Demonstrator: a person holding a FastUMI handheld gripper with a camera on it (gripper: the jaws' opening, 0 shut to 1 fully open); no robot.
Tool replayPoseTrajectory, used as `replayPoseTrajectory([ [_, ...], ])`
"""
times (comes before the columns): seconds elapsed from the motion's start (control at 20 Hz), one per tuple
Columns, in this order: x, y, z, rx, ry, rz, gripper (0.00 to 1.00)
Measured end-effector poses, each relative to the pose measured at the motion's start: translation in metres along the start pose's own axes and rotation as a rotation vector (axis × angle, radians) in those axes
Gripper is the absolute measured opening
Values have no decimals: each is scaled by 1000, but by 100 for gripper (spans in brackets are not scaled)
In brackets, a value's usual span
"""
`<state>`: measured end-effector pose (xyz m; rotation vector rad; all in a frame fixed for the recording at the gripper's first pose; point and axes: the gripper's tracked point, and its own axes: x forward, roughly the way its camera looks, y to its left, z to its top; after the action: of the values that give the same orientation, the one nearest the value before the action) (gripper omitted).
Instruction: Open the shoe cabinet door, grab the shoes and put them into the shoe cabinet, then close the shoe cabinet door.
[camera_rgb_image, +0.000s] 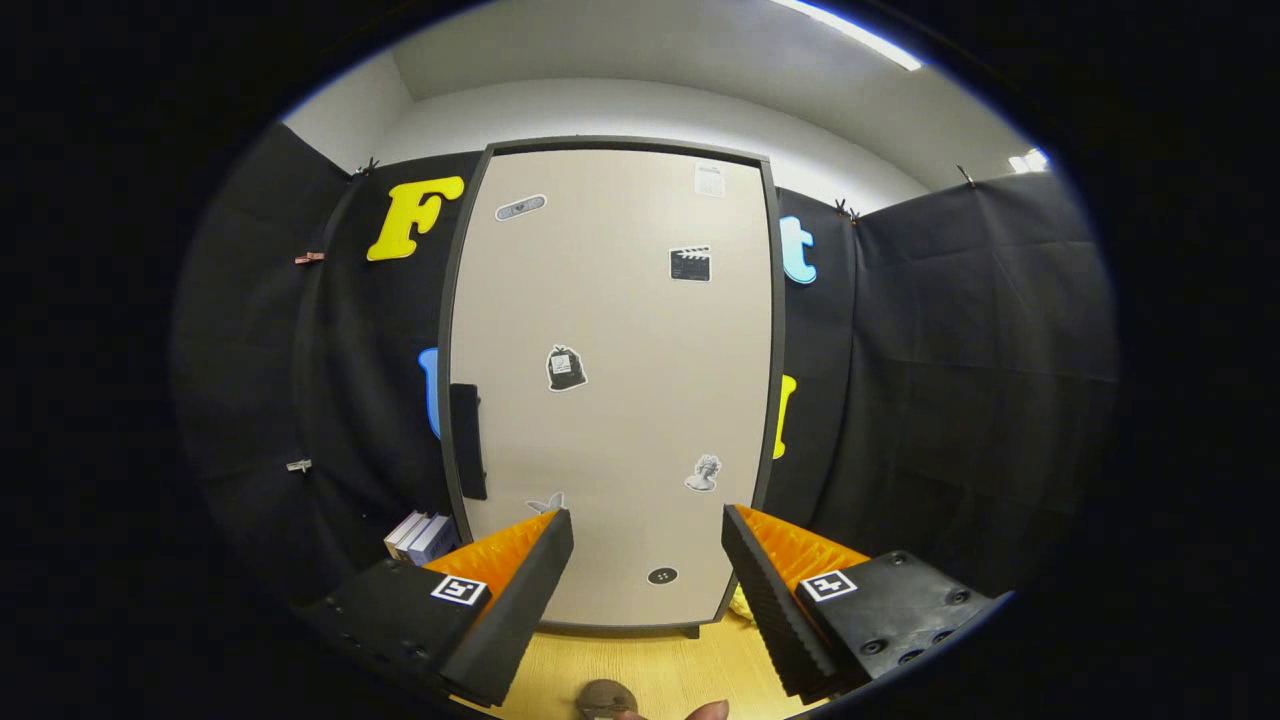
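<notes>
Two fingers of the claw (648, 560) stand wide apart, nothing between them, touching nothing. Shoe cabinet (610, 390) sits straight ahead, beyond the fingertips, upright on the wooden floor (660, 665). Cabinet door (620, 330) is closed, flat beige panel with several stickers (566, 368). Dark handle (467, 441) is on the door's left edge, ahead-left of the left finger. Stacked books (420, 536) lie left of the cabinet base. Shoes not identifiable.
</notes>
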<state>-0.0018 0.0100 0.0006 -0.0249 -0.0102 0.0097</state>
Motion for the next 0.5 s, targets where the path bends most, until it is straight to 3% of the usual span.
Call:
replayPoseTrajectory([
  [0.5, 4, 3, 2, 5, -3, -5, 98],
])
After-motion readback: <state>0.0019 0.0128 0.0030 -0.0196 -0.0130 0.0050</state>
